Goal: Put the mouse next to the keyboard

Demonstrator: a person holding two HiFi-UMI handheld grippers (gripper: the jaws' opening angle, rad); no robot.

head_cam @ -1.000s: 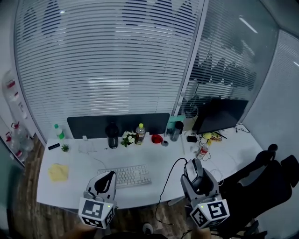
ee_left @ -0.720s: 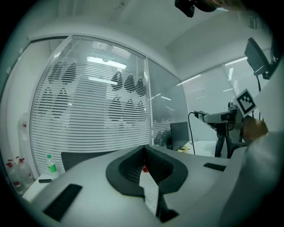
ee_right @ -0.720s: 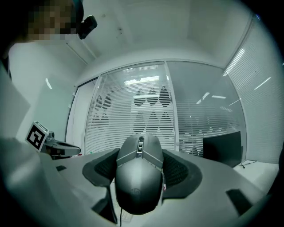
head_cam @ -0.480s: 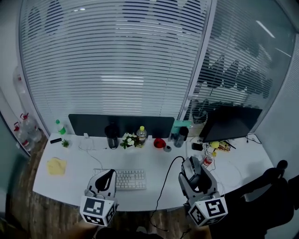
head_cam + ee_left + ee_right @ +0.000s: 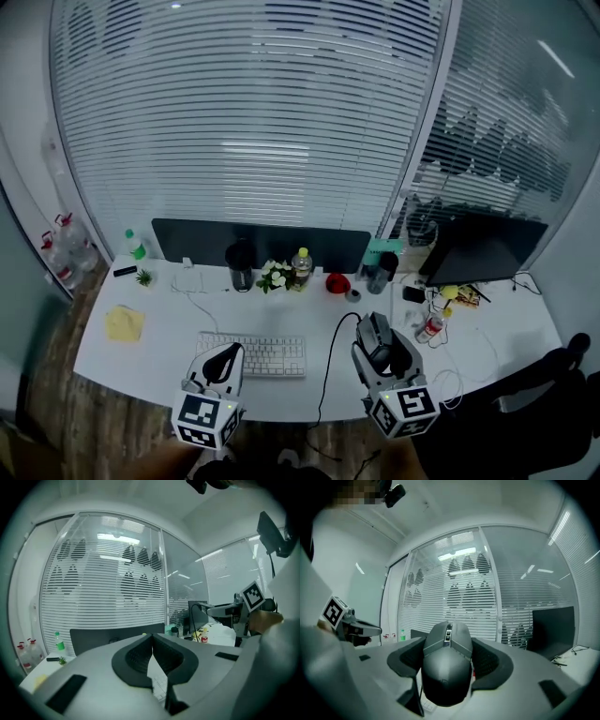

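Observation:
A white keyboard (image 5: 253, 356) lies near the front edge of the white desk (image 5: 159, 337). My right gripper (image 5: 378, 351) is shut on a dark grey mouse (image 5: 375, 337), held above the desk to the right of the keyboard. In the right gripper view the mouse (image 5: 446, 667) fills the space between the black pads (image 5: 407, 660) of that gripper (image 5: 450, 660), nose pointing away. The mouse's black cable (image 5: 328, 370) runs down past the desk's front edge. My left gripper (image 5: 223, 362) hovers over the keyboard's left front corner, and its jaws (image 5: 152, 641) meet with nothing between them.
Along the back stand a dark low screen (image 5: 262, 246), a black cup (image 5: 241, 266), flowers (image 5: 277, 277), a yellow-capped bottle (image 5: 301, 267) and a red object (image 5: 337, 282). A yellow cloth (image 5: 125, 323) lies far left. A can (image 5: 431, 328), cables and a dark monitor (image 5: 483, 251) crowd the right.
The head view has swung, so the desk sits further right and higher in the picture. Both grippers keep their places at the desk's front, the right one still holding the mouse.

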